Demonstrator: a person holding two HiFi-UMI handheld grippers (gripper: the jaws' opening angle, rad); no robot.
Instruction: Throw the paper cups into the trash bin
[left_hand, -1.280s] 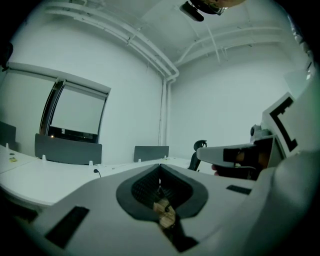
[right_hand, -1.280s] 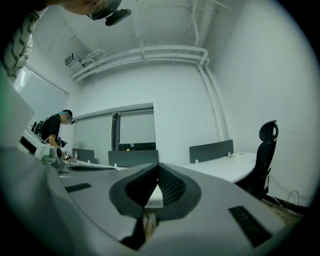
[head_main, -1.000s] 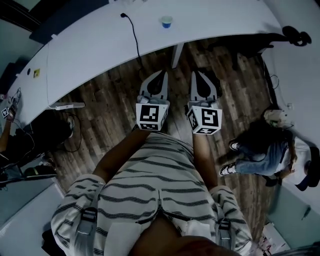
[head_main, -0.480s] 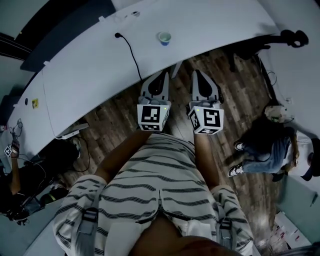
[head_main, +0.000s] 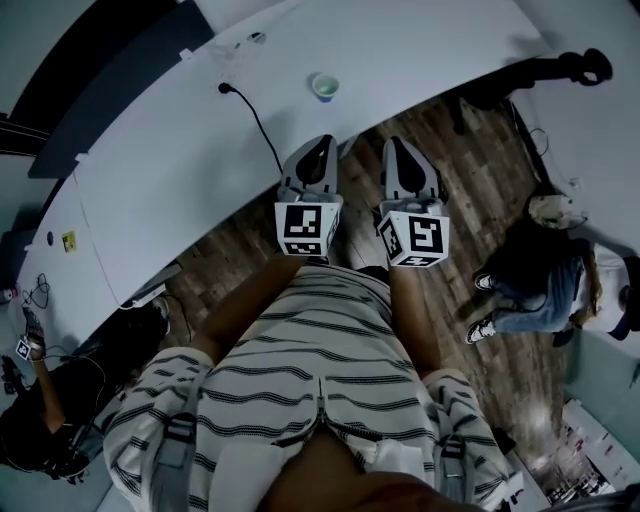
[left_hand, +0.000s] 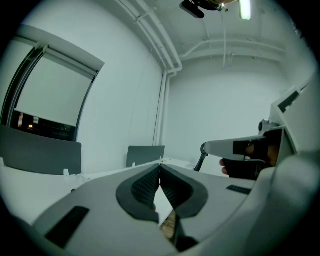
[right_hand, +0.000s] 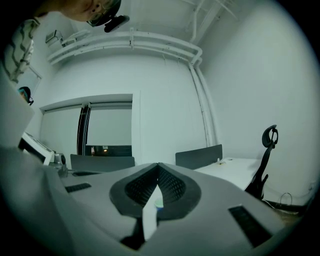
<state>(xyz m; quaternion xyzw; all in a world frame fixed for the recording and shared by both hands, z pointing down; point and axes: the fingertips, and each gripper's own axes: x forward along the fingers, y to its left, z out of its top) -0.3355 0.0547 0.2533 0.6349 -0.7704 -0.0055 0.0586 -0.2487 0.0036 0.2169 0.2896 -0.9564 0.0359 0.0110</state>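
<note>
Since the earlier frames the white surface (head_main: 420, 50) has drawn nearer in the head view. The paper cup (head_main: 324, 87) now sits lower in that picture, closer to the two tools. The tips of both tools, which were over the wooden floor (head_main: 240, 250) before, now reach the near edge of the surface.

The left tool (head_main: 322, 142) is held level in front of the person's striped shirt (head_main: 300, 370). In its own view the jaws meet at the tips, with nothing between them. The right tool (head_main: 396, 145) lies just beside it and parallel, pointing the same way. Its jaws are also closed tip to tip and hold nothing.

The cup stands upright and alone on the surface, ahead of the tools and apart from both. In the head view it lies roughly in line with the left tool. In the right gripper view it shows small and far off through the gap below the closed tips.

A black cable (head_main: 262, 130) runs from a plug on the surface toward the near edge, left of the cup. Another person (head_main: 535, 285) sits low on the floor at the right, well apart from the tools.
</note>
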